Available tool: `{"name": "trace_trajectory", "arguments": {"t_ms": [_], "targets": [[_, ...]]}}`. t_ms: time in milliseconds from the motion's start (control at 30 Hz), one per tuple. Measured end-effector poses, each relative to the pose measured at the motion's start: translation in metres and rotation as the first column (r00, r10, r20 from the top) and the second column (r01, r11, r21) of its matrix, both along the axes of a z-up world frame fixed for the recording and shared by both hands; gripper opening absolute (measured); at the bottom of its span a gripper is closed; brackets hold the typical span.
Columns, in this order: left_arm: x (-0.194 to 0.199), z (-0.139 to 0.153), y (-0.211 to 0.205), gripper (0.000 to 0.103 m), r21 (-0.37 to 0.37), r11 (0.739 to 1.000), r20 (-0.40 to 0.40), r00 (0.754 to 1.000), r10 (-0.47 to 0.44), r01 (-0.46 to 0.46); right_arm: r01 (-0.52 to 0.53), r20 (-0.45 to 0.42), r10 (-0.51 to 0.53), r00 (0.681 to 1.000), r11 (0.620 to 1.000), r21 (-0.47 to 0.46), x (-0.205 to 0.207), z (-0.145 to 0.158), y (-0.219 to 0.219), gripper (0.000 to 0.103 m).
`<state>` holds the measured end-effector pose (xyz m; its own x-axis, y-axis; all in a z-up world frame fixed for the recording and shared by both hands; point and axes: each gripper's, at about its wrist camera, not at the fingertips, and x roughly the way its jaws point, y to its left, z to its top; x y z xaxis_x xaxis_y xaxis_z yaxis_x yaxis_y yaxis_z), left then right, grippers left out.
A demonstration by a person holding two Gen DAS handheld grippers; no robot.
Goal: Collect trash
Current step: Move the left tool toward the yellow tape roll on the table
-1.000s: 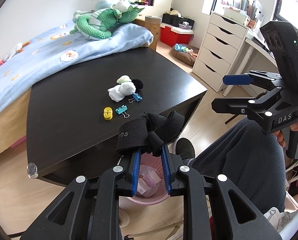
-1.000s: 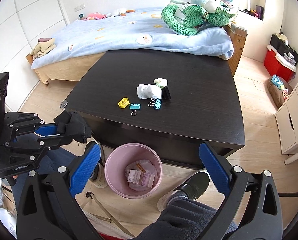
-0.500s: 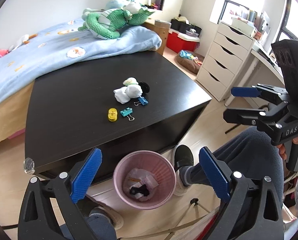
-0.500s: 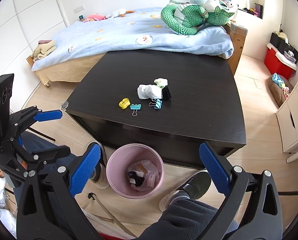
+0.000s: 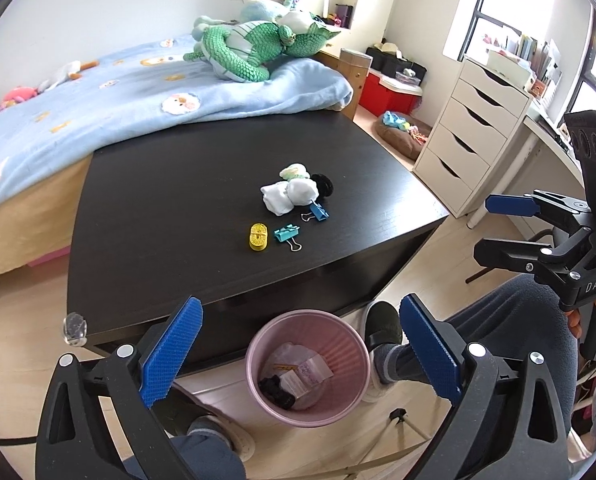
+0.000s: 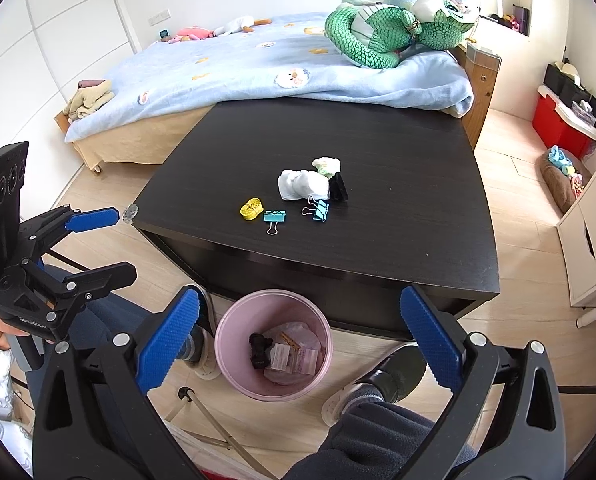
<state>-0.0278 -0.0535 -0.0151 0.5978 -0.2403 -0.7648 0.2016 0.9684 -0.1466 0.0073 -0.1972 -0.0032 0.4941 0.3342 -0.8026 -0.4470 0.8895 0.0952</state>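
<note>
Both tongs stand wide open and empty: the left gripper (image 5: pixel 300 354) and the right gripper (image 6: pixel 298 342) each hover above the pink wastebasket (image 5: pixel 350 396) on the floor. The next likely item, a crumpled white tissue wad (image 5: pixel 288 197), lies mid-table on the black table (image 5: pixel 146 216), well apart from both tongs, touching a blue binder clip (image 5: pixel 319 212). Judged light, soft and compressible; pinch across its bulk, clear of the clip.
</note>
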Motion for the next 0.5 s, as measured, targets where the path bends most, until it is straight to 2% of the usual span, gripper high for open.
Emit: {"name": "trace_trajectory", "arguments": {"t_ms": [267, 500], "targets": [[0.02, -0.002, 0.004, 0.095, -0.013, 1.0, -0.021, 1.0, 0.011, -0.011, -0.001, -0.004, 0.001, 1.0, 1.0, -0.01, 0.015, -0.001, 0.003, 0.099], [0.051, -0.008, 0.006, 0.095, 0.024, 1.0, -0.037, 0.999, 0.007, -0.006, -0.001, -0.013, 0.001, 1.0, 1.0, -0.02, 0.034, -0.002, 0.005, 0.099]]}}
